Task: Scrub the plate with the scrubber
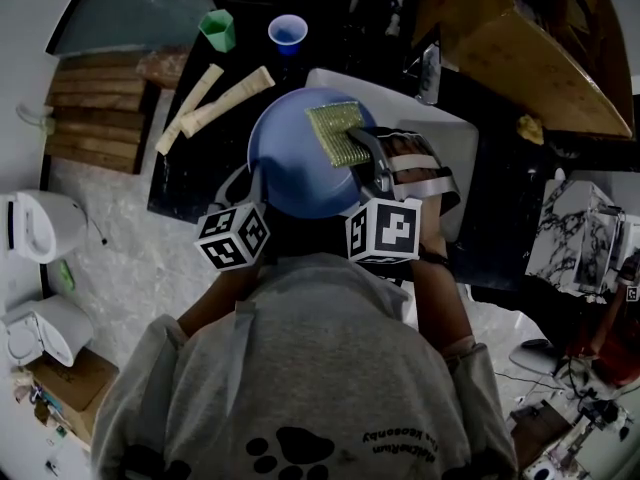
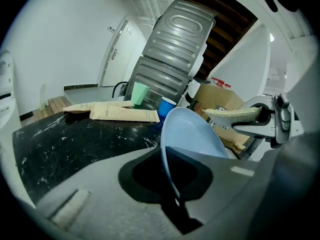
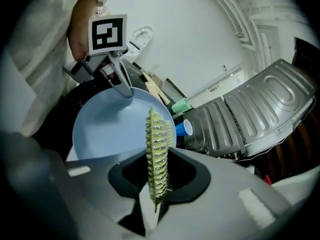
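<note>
Our right gripper clamps the yellow-green scrubber edge-on, over the far side of the blue plate. Our left gripper is closed tight on the plate's near rim. Beyond the plate stand a blue cup and a green cup; two paper packets lie nearer it, on the black counter.

- plate: pale blue, plain, no pattern.
- scrubber: yellow-green, ribbed weave.
- surface: black with white marble flecks.
- green cup and blue cup: solid colours.
- packets: tan.
- marker cubes: black squares on white.
- shirt: grey, black paw print.
</note>
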Available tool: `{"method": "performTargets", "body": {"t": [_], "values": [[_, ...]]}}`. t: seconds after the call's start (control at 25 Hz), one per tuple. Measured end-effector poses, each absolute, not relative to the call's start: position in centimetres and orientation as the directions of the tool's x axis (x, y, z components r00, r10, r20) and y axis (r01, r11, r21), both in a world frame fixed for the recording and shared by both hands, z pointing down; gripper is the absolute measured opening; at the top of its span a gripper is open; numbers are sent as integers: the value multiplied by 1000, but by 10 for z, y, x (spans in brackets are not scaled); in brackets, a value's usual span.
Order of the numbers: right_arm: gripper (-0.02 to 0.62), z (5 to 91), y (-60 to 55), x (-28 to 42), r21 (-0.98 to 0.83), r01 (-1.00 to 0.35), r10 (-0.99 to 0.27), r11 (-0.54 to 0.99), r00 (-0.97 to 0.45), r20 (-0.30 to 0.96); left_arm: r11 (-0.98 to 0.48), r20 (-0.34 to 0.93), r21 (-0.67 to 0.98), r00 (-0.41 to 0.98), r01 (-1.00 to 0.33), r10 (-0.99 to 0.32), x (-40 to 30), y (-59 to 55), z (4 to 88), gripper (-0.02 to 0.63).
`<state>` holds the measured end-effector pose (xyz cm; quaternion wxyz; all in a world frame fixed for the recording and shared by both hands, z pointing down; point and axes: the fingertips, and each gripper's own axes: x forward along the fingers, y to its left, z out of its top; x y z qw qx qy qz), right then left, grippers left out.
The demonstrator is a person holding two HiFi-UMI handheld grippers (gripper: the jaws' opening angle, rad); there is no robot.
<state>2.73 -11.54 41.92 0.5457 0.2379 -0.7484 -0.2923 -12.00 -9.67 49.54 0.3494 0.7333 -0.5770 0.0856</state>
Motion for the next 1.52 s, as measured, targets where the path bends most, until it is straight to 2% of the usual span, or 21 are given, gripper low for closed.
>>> {"method": "performTargets", "body": {"t": [0.52,0.92,1.16,1.52], "values": [[74,470,-125,34,712,125,-685,691,-200,701,-98,521,420,328,-902,-788,-118,-98,493,23],[74,490,-123,49,683,157,-672,713,-122,730,-96,520,424,329,-901,-788,-119,-98,493,25],[74,504,-112,61,627,140,-623,767,-77,779,-87,518,430,324,-899,-792,-120,-97,494,28],[75,531,-78,73,472,85,-471,878,-35,882,-71,521,432,313,-899,-794,-122,-94,494,34]]}}
